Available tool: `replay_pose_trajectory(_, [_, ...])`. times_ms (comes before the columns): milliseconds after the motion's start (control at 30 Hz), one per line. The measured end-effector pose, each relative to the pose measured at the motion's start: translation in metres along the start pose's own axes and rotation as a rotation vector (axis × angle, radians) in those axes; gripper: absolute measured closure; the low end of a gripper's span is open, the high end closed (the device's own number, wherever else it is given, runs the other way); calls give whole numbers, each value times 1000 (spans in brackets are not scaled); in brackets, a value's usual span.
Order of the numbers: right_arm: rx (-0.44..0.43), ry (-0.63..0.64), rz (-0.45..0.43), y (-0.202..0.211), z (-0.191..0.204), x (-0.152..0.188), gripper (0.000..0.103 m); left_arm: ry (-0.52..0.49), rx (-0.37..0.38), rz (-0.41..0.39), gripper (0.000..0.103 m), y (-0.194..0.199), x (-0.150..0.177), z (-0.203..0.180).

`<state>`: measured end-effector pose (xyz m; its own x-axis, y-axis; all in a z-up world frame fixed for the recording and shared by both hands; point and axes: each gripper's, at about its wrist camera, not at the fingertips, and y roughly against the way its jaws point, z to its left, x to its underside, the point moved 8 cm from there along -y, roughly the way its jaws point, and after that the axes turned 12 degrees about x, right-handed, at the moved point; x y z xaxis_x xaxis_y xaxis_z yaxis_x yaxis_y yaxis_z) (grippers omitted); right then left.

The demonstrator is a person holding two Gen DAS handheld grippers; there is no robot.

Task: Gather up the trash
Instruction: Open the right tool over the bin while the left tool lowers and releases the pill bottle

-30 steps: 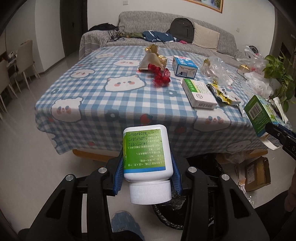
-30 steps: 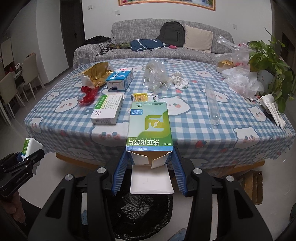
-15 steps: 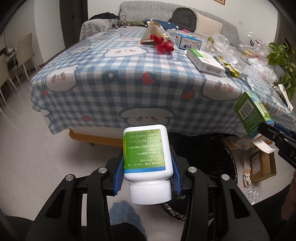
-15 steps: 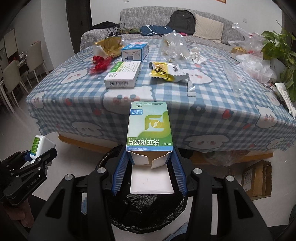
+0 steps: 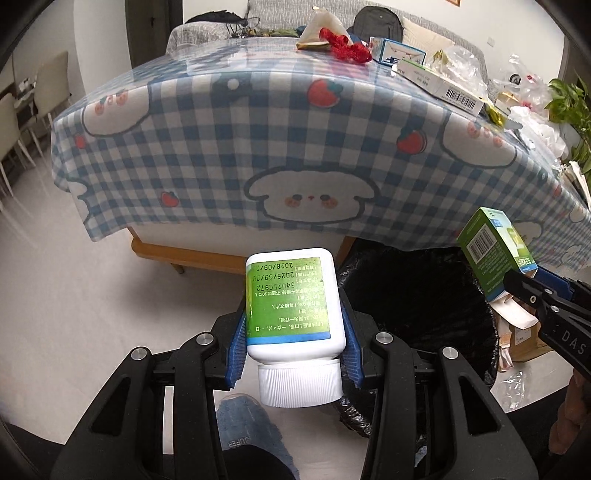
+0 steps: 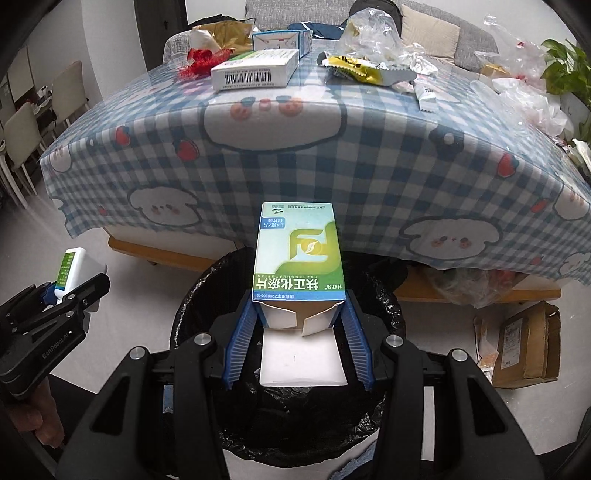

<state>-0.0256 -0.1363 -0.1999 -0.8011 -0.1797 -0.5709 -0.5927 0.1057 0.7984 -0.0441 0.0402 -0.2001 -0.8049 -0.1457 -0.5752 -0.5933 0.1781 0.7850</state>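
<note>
My left gripper (image 5: 293, 341) is shut on a white pill bottle (image 5: 291, 302) with a green label, its ribbed cap toward the camera. It hangs beside the left rim of a bin lined with a black bag (image 5: 417, 295). My right gripper (image 6: 297, 339) is shut on a green and white medicine box (image 6: 299, 258) with its end flaps open, held right over the black-bagged bin (image 6: 207, 295). The right gripper's box (image 5: 491, 254) also shows at the right of the left wrist view, and the left gripper's bottle (image 6: 72, 271) at the left of the right wrist view.
A table under a blue checked cloth (image 6: 369, 155) rises just behind the bin, strewn with a white box (image 6: 255, 70), a yellow wrapper (image 6: 358, 68), red ribbon (image 5: 347, 48) and plastic bags (image 6: 369, 33). A cardboard box (image 6: 524, 343) lies on the floor at right. Chairs (image 5: 37, 96) stand far left.
Both grippers have sunk from above table height to below its edge, toward the bin; the tabletop now rises above them. Each still grips its item the same way.
</note>
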Motion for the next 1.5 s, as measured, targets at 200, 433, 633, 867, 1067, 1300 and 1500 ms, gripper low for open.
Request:
replay_pose_trajectory(200, [-9, 11, 35, -20, 9, 14, 57, 9, -2, 8, 61, -11, 8, 4])
replay_pose_trajectory(433, [-12, 20, 52, -31, 16, 22, 57, 0, -8, 24, 61, -22, 16, -2])
replay_pose_trajectory(633, [-17, 6, 47, -32, 13, 22, 56, -10, 1, 38, 61, -30, 18, -17])
replay_pose_trajectory(867, [10, -38, 28, -26, -14, 18, 27, -37, 26, 50, 61, -34, 14, -45])
replay_pose_trajectory(1067, [35, -65, 2, -23, -46, 15, 8, -56, 56, 57, 61, -40, 12, -71])
replay_pose_trajectory(1300, [87, -100, 18, -28, -85, 23, 8, -74, 77, 81, 62, -55, 14, -97])
replay_pose_trajectory(1500, [110, -134, 30, -33, -111, 32, 8, -96, 86, 101, 63, -68, 19, -116])
